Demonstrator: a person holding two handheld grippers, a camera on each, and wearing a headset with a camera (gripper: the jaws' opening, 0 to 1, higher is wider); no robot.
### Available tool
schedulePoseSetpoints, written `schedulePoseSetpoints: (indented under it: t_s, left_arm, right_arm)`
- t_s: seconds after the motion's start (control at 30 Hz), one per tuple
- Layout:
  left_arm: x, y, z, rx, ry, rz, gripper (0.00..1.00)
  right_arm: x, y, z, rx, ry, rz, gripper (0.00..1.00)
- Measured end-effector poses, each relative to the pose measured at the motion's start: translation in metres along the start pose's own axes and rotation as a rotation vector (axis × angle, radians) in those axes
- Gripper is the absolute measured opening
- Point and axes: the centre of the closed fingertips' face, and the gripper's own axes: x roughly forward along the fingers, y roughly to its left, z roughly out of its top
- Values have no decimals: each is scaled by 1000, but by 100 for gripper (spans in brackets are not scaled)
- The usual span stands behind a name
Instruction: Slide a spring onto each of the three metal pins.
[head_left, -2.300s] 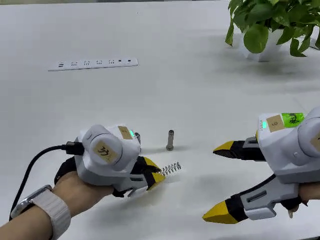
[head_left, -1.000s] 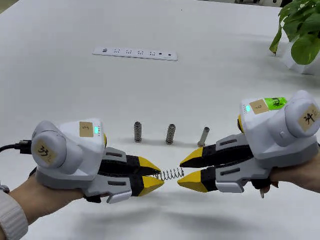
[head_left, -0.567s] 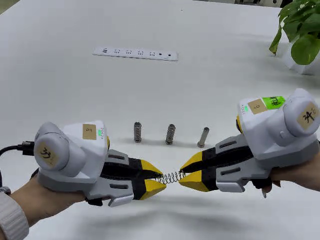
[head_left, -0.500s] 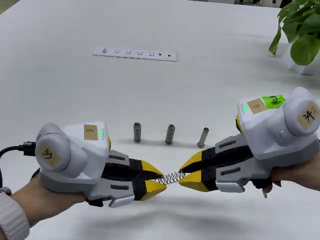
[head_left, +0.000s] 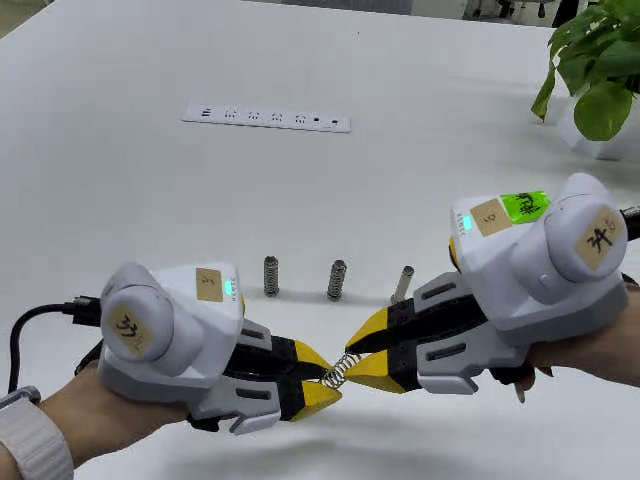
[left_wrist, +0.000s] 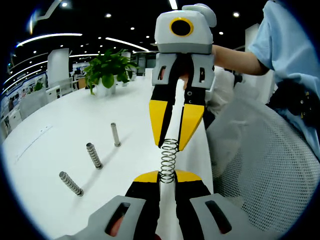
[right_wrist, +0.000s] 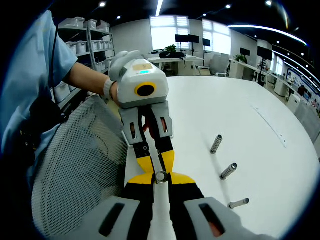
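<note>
A small metal spring (head_left: 340, 368) hangs in the air between my two grippers, above the white table (head_left: 150, 200). My left gripper (head_left: 318, 385) is shut on its lower end, as its own view shows (left_wrist: 167, 176). My right gripper (head_left: 360, 352) is shut on the other end, and the spring (right_wrist: 161, 176) appears end-on between its jaws. Behind them stand three pins in a row. The left pin (head_left: 270, 276) and middle pin (head_left: 336, 280) each wear a spring. The right pin (head_left: 402, 284) is bare and also appears as a smooth post (left_wrist: 115, 135).
A white power strip (head_left: 265, 117) lies at the back of the table. A potted plant (head_left: 595, 70) stands at the back right. A black cable (head_left: 40, 320) trails from the left gripper. A mesh chair (left_wrist: 260, 150) sits off the table's near edge.
The right gripper has moved in and shut on the spring's free end. Both grippers are closer together, and the spring between them looks shorter and more tilted.
</note>
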Motion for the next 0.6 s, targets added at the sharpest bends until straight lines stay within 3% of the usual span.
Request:
schedulePoseSetpoints:
  t_s: [0.27, 0.33, 0.4, 0.5, 0.6]
  left_arm:
    - [2, 0, -1, -13, -14, 5, 9]
    - [3, -1, -1, -18, -17, 3, 9]
    - [4, -1, -2, -16, -15, 3, 9]
    - [6, -2, -2, -13, -11, -1, 9]
    - [9, -4, -3, -3, -2, -10, 9]
  right_arm:
    - [-2, 2, -5, -27, 36, 8, 13]
    - [-2, 4, -5, -39, 50, 12, 21]
    - [-2, 4, -6, -56, 73, 13, 21]
    - [-1, 2, -20, -113, 164, 19, 21]
    - [6, 7, -21, -119, 170, 52, 19]
